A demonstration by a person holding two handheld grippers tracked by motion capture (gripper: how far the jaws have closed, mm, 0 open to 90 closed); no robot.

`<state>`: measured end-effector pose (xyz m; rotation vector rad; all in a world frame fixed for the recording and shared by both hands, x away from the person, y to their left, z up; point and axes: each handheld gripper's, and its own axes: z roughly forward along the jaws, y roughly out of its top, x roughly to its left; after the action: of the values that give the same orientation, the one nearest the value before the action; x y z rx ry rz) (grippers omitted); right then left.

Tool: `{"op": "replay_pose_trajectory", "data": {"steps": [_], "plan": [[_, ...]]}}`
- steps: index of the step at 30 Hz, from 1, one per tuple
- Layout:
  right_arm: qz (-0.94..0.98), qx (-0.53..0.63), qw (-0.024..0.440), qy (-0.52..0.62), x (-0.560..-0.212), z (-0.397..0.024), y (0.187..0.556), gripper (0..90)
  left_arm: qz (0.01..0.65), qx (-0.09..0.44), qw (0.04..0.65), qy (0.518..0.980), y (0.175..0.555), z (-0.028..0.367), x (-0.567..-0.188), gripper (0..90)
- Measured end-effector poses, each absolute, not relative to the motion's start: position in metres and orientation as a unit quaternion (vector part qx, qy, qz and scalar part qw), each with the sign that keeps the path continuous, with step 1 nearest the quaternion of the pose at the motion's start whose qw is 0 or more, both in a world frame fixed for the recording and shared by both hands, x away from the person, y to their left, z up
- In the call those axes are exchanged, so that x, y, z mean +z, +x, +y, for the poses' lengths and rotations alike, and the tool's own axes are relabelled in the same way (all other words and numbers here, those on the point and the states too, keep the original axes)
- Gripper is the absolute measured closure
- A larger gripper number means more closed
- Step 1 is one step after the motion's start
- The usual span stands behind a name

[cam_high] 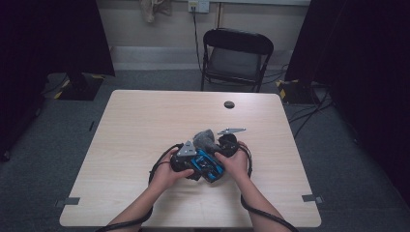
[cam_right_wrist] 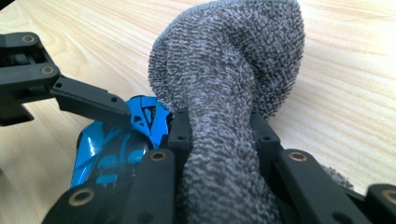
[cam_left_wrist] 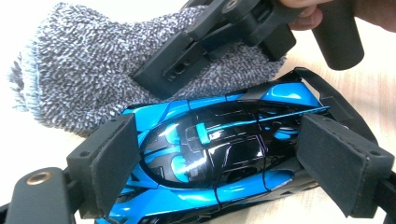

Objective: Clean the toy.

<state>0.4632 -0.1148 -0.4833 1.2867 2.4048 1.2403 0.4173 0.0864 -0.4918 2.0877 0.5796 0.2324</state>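
While the pale wooden table (cam_high: 145,125) carries little besides a small dark round spot (cam_high: 229,104) near its far edge, the work sits in the middle of its near half, where both hands meet. Beyond the far edge stands a black folding chair (cam_high: 235,57).

Largest of the things in hand is the grey microfibre cloth (cam_right_wrist: 224,93), bunched into a thick roll. The right gripper (cam_right_wrist: 219,135) has its jaws pressed together on this roll, pinching it so that its loose end bulges out ahead of them. In the left gripper view the cloth (cam_left_wrist: 79,70) lies against the far side of the car, touching its bodywork.

Smaller is the blue and black toy sports car (cam_left_wrist: 219,154), resting on the table. The left gripper (cam_left_wrist: 219,163) holds it across its length, one pad at each end, steadying it for the wipe.

As a judgement, the wiping is under way rather than finished: the cloth meets one flank, while the glossy roof and the near side lie bare of it. Those surfaces are probably left to rub, then cloth and car to set down.
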Motion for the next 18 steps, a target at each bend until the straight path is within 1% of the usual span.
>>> {"op": "replay_pose_trajectory", "data": {"steps": [18], "plan": [[0.804,0.417,0.066,0.419,-0.482,-0.131,0.447,68.6,0.236,0.094,0.463,0.849,0.417,0.086,-0.492,13.1]]}}
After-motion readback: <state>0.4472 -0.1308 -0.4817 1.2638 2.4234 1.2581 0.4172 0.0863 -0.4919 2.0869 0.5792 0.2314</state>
